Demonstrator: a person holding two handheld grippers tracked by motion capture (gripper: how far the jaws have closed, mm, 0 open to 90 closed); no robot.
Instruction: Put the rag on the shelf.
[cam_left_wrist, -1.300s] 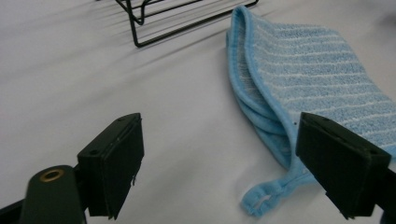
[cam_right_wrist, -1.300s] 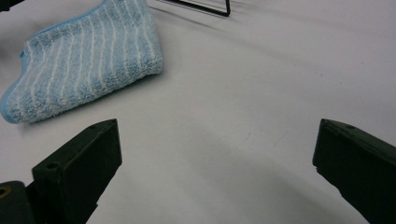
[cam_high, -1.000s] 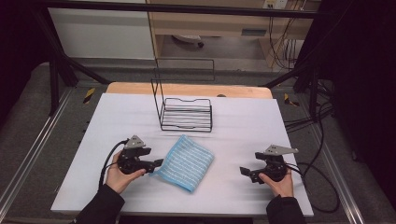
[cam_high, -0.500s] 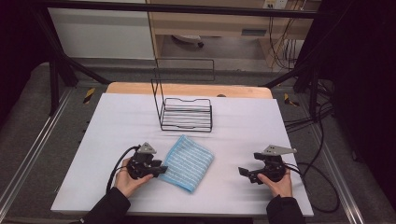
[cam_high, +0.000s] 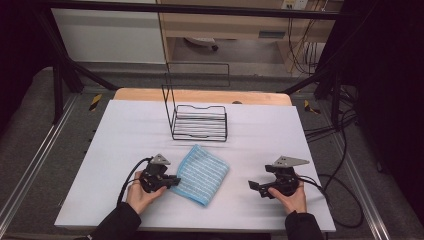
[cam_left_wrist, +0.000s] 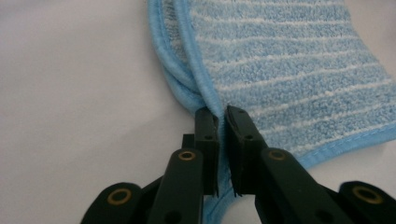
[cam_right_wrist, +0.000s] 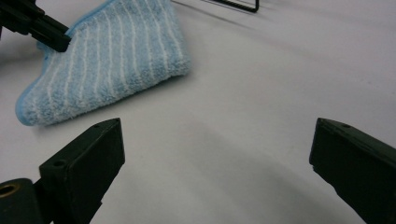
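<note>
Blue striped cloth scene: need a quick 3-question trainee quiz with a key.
1. True or false: the left hand-held gripper is shut on the edge of the blue striped cloth.
2. Multiple choice: in the high view the wire rack stands A) on the cloth, B) beyond the cloth, apart from it, C) in the right hand-held gripper.
3. Fill in: the right hand-held gripper's jaws are ____ over the white table.

Key:
1. True; the jaws have just been closing and pinch the cloth's hem.
2. B.
3. Open, nothing between them.

left tongs (cam_left_wrist: 222, 114) pinched, right tongs (cam_right_wrist: 215, 154) agape
</note>
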